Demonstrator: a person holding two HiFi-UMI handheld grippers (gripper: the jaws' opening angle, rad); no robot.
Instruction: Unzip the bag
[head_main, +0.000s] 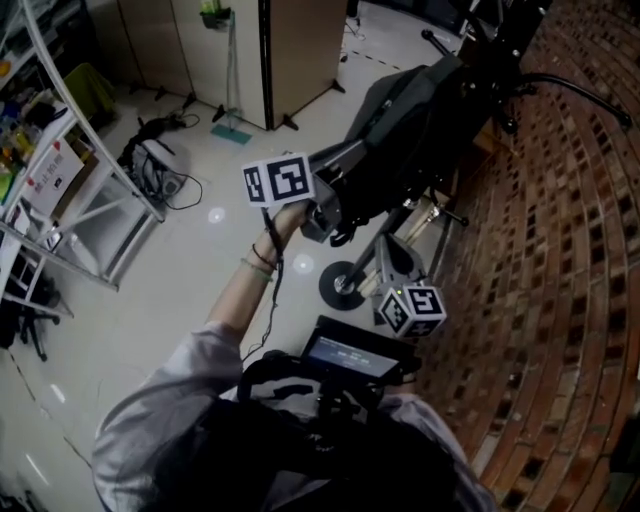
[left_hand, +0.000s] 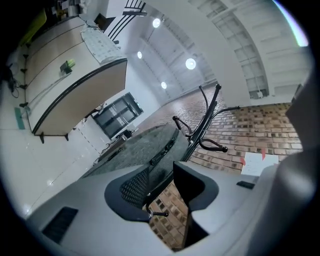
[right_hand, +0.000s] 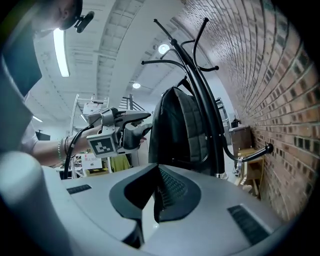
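— Nearest us, are the right tongs (right_hand: 156, 200) pinching anything?
— No, pressed together, empty. The left tongs (left_hand: 166, 182) stand spread, just short of the dark grey fabric backpack (left_hand: 135, 148).
— Where's that hanging?
— On the black metal coat stand (right_hand: 218, 147) at twelve o'clock, red brick wall (right_hand: 285, 100) at three.

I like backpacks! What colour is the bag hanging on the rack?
The bag is black; clearest in the right gripper view.

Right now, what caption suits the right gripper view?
Shut right gripper faces a dark grey backpack hung on a black metal coat stand; open left gripper alongside.
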